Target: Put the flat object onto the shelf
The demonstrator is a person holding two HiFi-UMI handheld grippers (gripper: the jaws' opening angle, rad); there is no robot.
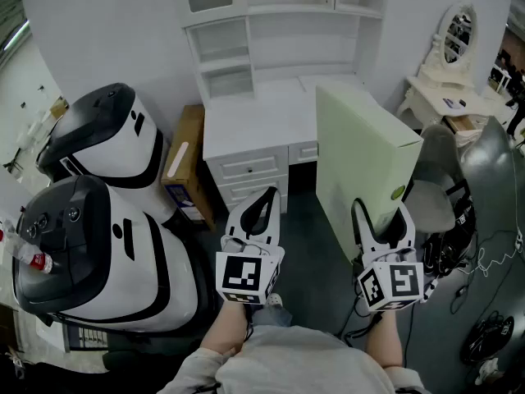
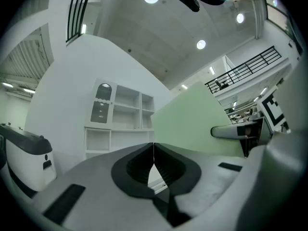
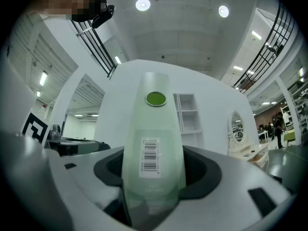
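The flat object is a pale green slab-like box (image 1: 361,154) standing on edge, upright in front of the white desk. My right gripper (image 1: 381,212) is shut on its near edge. In the right gripper view that edge (image 3: 154,143), with a barcode label and a green dot, fills the gap between the jaws of the right gripper (image 3: 154,172). My left gripper (image 1: 267,194) hangs beside it to the left, shut and empty; its tips (image 2: 153,153) meet. The white shelf unit (image 1: 271,39) stands behind the desk, and the same shelf unit (image 2: 120,114) shows beyond the left gripper.
A white desk with drawers (image 1: 246,130) sits under the shelf unit. Two large white-and-black machines (image 1: 107,138) (image 1: 90,253) stand at the left, a cardboard box (image 1: 184,162) between them and the desk. A grey chair (image 1: 435,179), a mirror table (image 1: 455,39) and floor cables (image 1: 492,261) are at the right.
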